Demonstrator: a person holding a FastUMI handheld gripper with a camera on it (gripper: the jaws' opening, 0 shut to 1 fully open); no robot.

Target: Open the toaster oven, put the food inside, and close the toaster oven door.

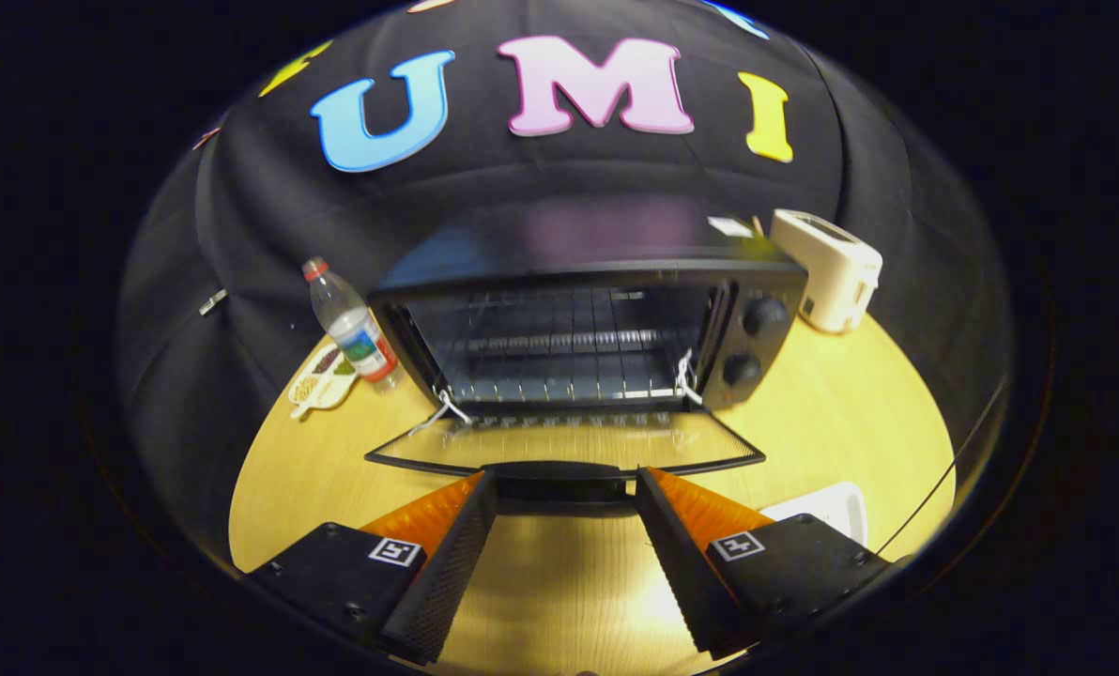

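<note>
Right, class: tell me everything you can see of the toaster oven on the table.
The toaster oven is a black, metal-looking box standing upright on the wooden table, between a water bottle and a pale toaster. Its glass door hangs fully open, lying flat toward the tongs, whose open fingers sit at the door's handle. Inside is a bare wire rack. Two round knobs sit on its right panel.

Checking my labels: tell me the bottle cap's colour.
Red; the bottle cap shows best in the gripper view, left of the oven.
</note>
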